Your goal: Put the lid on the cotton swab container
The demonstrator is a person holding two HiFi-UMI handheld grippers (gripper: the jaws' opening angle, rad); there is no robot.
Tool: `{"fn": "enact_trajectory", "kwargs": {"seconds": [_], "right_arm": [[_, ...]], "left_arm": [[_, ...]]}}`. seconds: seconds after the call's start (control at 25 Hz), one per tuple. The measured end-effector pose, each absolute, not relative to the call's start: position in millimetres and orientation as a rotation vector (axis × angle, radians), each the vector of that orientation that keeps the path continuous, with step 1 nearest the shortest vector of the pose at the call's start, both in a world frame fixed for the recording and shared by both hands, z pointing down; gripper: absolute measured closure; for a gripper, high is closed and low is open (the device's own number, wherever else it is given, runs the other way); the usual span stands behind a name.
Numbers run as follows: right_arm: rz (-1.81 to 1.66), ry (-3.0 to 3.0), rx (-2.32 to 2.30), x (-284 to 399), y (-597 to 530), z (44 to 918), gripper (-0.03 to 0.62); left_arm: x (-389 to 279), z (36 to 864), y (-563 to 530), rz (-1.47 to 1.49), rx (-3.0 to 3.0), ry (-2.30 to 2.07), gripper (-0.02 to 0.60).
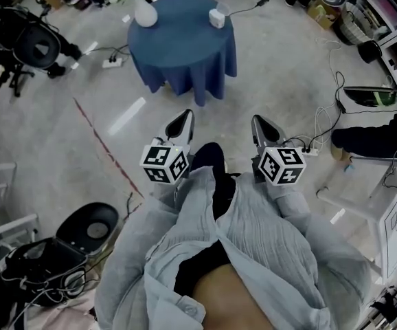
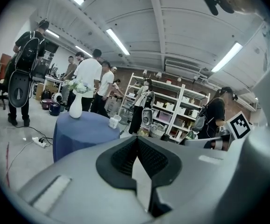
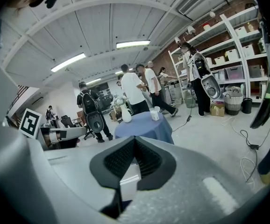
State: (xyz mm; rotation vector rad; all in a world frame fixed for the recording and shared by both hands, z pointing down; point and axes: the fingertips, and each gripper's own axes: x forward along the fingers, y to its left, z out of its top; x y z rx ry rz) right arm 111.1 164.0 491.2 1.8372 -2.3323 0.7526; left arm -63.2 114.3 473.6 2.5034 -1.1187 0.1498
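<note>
A round table under a blue cloth [image 1: 185, 53] stands a few steps ahead on the concrete floor. On it are a white vase [image 1: 145, 14] and a small white container [image 1: 217, 17] near the far right edge. Whether its lid is on is too small to tell. My left gripper [image 1: 183, 119] and right gripper [image 1: 260, 123] are held side by side at waist height, well short of the table, both shut and empty. In the left gripper view the left gripper [image 2: 136, 140] points past the table [image 2: 86, 130], with the container [image 2: 113, 122] on it. In the right gripper view the right gripper [image 3: 135, 139] points at the table [image 3: 144, 126] and container [image 3: 154, 114].
A power strip [image 1: 112, 62] and cables lie on the floor left of the table, more cables [image 1: 322, 126] on the right. Several people [image 2: 90, 78] stand beyond the table. Shelving [image 2: 172, 108] lines the far side. Black equipment [image 1: 37, 43] and a round black case [image 1: 92, 229] sit to the left.
</note>
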Motion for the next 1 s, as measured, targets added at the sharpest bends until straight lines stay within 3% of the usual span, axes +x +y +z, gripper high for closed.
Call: {"fn": "enact_trajectory", "kwargs": {"seconds": [0.6, 1.0], "right_arm": [[0.799, -2.331, 1.791, 114.9, 160.4, 510.6, 0.592], [0.785, -2.352, 1.813, 130.4, 97.9, 496.1, 0.592]], "left_arm": [[-62.3, 486.1, 111.2, 0.154, 2.458, -1.165, 0.565], [-48.1, 476.2, 54.5, 0.154, 2.468, -1.170, 0.565]]}}
